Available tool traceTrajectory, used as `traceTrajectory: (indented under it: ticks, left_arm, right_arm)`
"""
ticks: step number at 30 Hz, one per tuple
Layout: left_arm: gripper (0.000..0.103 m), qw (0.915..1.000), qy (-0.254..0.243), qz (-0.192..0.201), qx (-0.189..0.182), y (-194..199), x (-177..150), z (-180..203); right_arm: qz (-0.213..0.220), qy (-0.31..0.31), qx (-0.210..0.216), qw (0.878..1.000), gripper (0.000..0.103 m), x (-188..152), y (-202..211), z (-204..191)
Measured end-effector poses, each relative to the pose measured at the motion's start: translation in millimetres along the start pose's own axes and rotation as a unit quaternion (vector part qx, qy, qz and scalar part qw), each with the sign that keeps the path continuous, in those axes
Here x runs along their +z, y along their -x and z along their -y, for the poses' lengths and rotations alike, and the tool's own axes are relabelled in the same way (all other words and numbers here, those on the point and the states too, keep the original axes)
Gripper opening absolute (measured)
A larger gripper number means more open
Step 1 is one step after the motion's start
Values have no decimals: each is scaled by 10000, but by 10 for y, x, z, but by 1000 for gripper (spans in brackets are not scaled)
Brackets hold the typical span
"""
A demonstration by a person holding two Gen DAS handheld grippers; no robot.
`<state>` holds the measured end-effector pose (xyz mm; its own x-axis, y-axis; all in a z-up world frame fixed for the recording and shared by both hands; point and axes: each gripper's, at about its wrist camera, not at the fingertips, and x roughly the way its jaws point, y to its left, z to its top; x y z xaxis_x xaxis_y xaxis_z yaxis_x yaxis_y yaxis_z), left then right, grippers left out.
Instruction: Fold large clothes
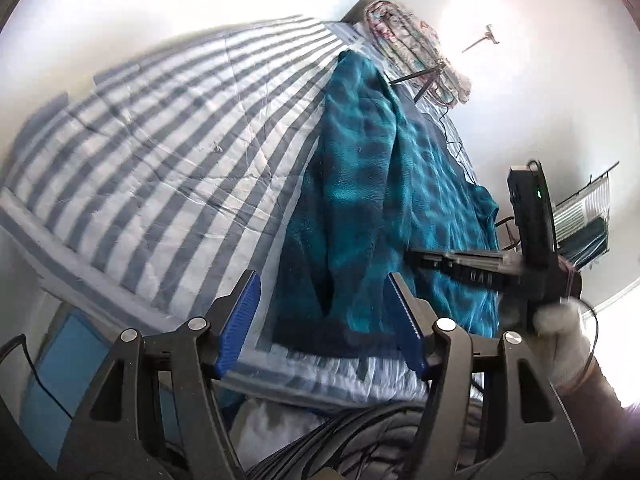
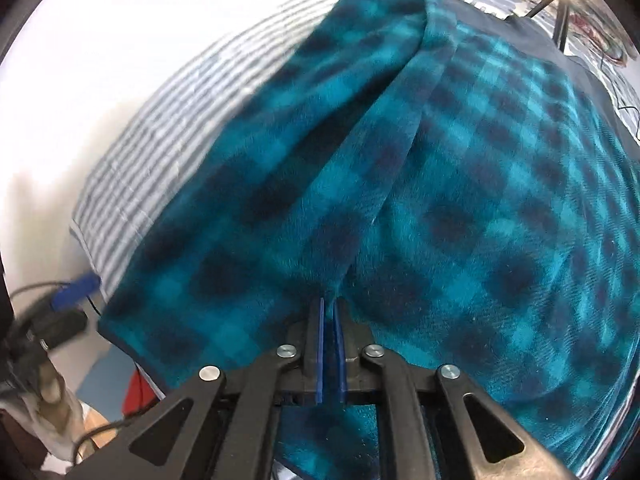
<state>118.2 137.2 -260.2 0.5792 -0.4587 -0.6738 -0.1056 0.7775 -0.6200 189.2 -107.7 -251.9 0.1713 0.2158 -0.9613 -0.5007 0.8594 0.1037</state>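
My left gripper (image 1: 324, 320) has its jaws apart, nothing between them. Just ahead the teal plaid blanket (image 1: 360, 184) lies on the striped bed (image 1: 160, 140). To the jaws' right, the right gripper (image 1: 532, 240) is over the blanket.

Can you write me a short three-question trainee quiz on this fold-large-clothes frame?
1. True or false: the left hand-held gripper is clamped on the teal plaid blanket.
2. Multiple choice: what lies under the blanket? A) a bare wooden floor B) a striped bedspread C) a red rug
3. Fill in: the right hand-held gripper is ____ on a raised fold of the blanket.

Key
1. False: its blue pads stand apart with no cloth pressed between them; the blanket lies beyond.
2. B.
3. Shut: in the right wrist view the pads pinch the fabric ridge.
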Motion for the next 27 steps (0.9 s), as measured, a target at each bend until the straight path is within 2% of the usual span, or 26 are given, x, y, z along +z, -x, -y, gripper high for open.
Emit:
traceTrajectory:
  ticks: [2, 4, 7, 9, 10, 12, 13, 14, 15, 17, 21, 27]
  left_arm:
    - [64, 9999, -46, -72, 82, -109, 37, 5]
    - [64, 9998, -86, -193, 58, -198, 48, 5]
    - [64, 9995, -84, -310, -69, -283, 30, 22]
    - [64, 9993, -210, -298, -65, -317, 2, 57]
    - [61, 9993, -271, -274, -2, -327, -16, 81]
    - [29, 9990, -253, -338, 134, -393, -22, 82]
    - [23, 9992, -137, -373, 79, -416, -12, 46]
    - [13, 9993, -58, -364, 22, -418, -2, 13]
    - [9, 9994, 39, -341, -67, -403, 13, -14]
    - [7, 9994, 49, -308, -164, -367, 32, -6]
    - [6, 9992, -281, -192, -228, -282, 61, 133]
    - [5, 9982, -470, -78, -365, -231, 113, 295]
  right_arm:
    - [100, 2, -36, 9999, 7, -13, 53, 19]
    - [368, -91, -13, 9993, 14, -7, 187, 59]
    - [1007, -77, 196, 9947, 27, 62, 471, 153]
    - [1413, -65, 280, 9895, 30, 160, 582, 206]
    - [1542, -65, 297, 9876, 30, 224, 603, 210]
    - [1760, -54, 324, 9838, 30, 432, 601, 274]
    - [1825, -92, 294, 9827, 30, 549, 536, 255]
    - [1869, -152, 279, 9819, 29, 665, 473, 263]
    - [1901, -216, 263, 9812, 26, 764, 410, 267]
    - [1969, -373, 210, 9795, 22, 980, 301, 326]
    - [1887, -545, 39, 9805, 19, 1356, 29, 530]
    - [1541, -917, 96, 9837, 19, 1500, -300, 721]
